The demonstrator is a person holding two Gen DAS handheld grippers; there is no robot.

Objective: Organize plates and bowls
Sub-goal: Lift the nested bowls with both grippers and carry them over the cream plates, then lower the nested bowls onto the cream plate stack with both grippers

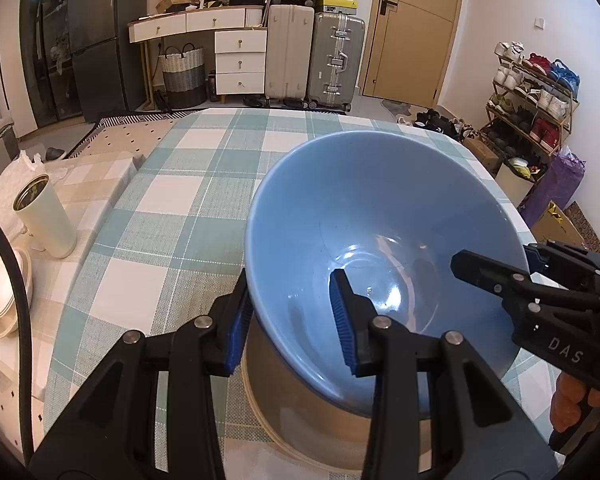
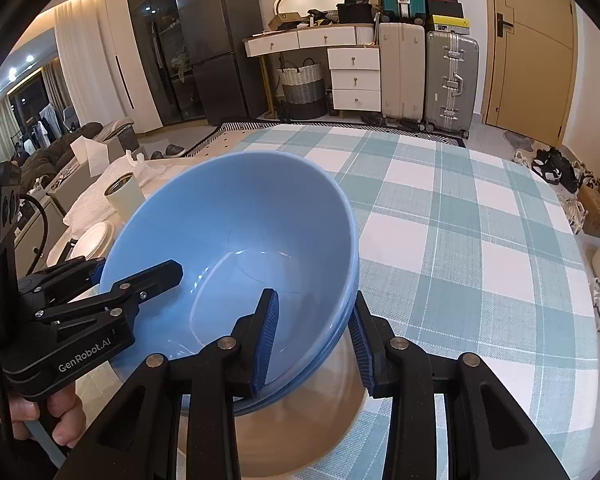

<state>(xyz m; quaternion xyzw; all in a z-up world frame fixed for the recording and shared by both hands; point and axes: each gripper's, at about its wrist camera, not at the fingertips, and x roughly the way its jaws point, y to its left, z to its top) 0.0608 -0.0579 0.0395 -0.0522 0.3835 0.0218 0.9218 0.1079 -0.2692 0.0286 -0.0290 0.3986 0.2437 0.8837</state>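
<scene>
Both tongs, left (image 1: 292, 320) and right (image 2: 314, 338), clamped on opposite rims of blue bowl (image 1: 380, 216) tilted over beige dish (image 1: 300, 408) near table (image 1: 180, 200) front edge; glazed, slippery, breakable, best gripped at rim.

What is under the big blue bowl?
Under the blue bowl sits another blue bowl; only its rim edge peeks out. Below them is a wide beige bowl on the checked tablecloth. Its inside is mostly covered, so anything in it is hidden.
</scene>
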